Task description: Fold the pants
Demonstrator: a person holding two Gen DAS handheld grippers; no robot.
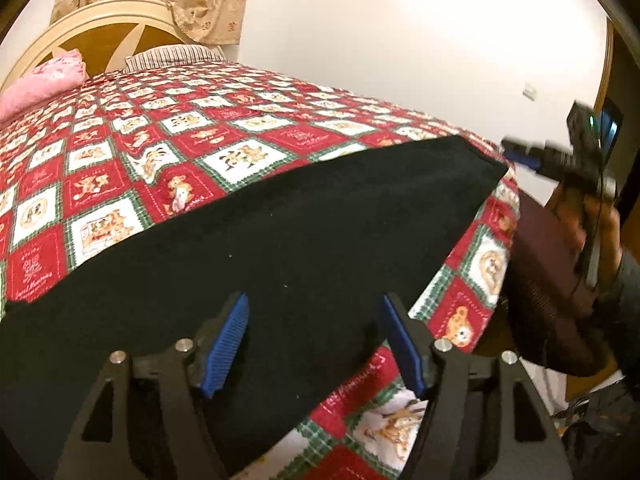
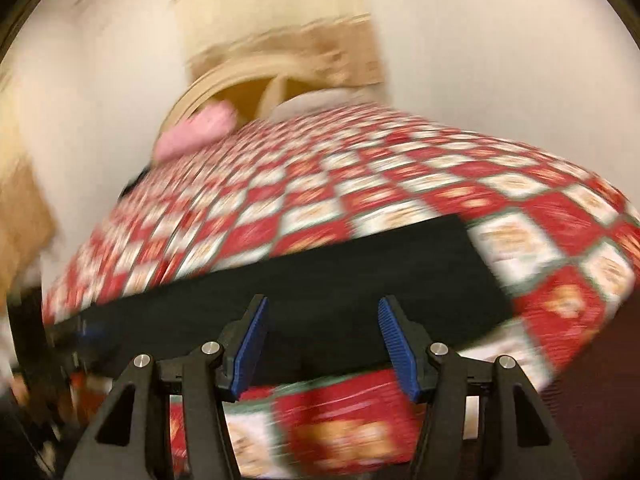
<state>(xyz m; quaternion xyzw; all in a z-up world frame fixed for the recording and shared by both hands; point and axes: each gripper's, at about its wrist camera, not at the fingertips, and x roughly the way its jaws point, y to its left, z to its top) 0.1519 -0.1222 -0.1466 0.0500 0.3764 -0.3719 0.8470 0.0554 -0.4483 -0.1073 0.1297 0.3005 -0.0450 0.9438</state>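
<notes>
Below, the left gripper (image 1: 316,340) is seen released, its blue pads (image 1: 226,346) spread apart over the black pants (image 1: 280,232), which are laid flat across the lower centre on the checkered quilt (image 1: 160,140). Likewise, the right gripper (image 2: 322,344) is held released above the pants (image 2: 360,272); that view is blurred. A pink pillow (image 1: 40,84) is seen upper left.

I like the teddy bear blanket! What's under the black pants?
The black pants lie flat on the red teddy-bear quilt, which shows all around them. The squares right beneath are covered, so their pictures can't be seen.
</notes>
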